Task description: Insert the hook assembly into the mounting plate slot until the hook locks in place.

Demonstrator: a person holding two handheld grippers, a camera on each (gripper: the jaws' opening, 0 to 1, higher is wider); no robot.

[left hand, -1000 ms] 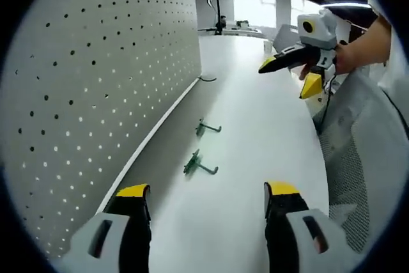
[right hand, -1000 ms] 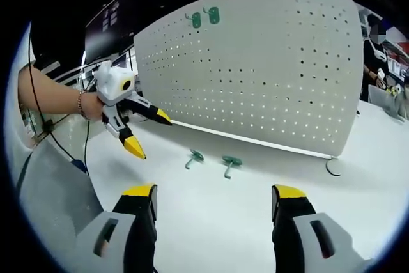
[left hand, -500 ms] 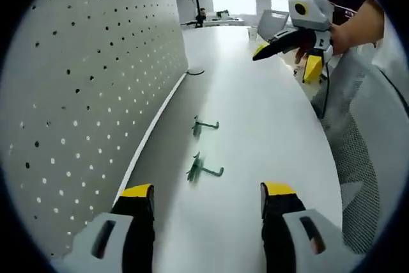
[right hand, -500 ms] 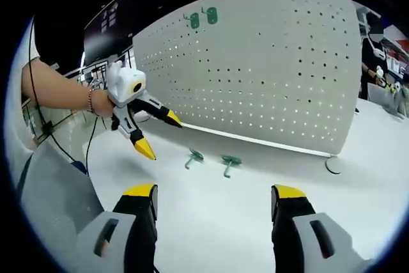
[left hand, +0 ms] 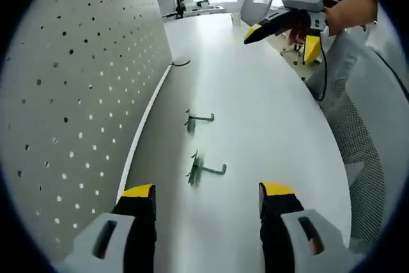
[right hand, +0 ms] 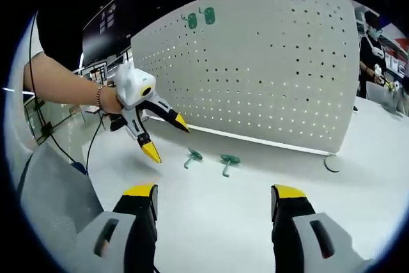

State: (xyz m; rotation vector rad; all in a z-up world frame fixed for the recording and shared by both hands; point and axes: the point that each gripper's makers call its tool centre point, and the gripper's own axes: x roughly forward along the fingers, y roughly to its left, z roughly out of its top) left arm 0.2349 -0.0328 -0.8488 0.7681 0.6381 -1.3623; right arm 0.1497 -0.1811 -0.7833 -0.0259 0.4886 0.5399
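Note:
Two green hook assemblies lie on the white table: the nearer hook (left hand: 199, 171) and the farther hook (left hand: 193, 120) in the left gripper view, also seen as the left hook (right hand: 192, 156) and the right hook (right hand: 228, 161) in the right gripper view. A white pegboard (right hand: 268, 68) stands upright behind them, its face running along the left (left hand: 70, 81). Two green hooks (right hand: 200, 18) hang near its top. My left gripper (left hand: 203, 196) is open and empty, just short of the nearer hook; it also appears held by a hand (right hand: 163, 135). My right gripper (right hand: 214, 197) is open and empty, and hovers high at the far right (left hand: 281, 33).
A mesh chair back (left hand: 361, 158) stands at the table's right edge. A cable (left hand: 181, 63) lies by the pegboard's far end, and a round foot (right hand: 331, 163) sits at its other end. A person stands far right (right hand: 370, 43). Bare tabletop (right hand: 211, 222) lies in front of the hooks.
The left gripper has moved forward and down toward the nearer hook, closer to both hooks. Both grippers stay open. The hooks have not moved.

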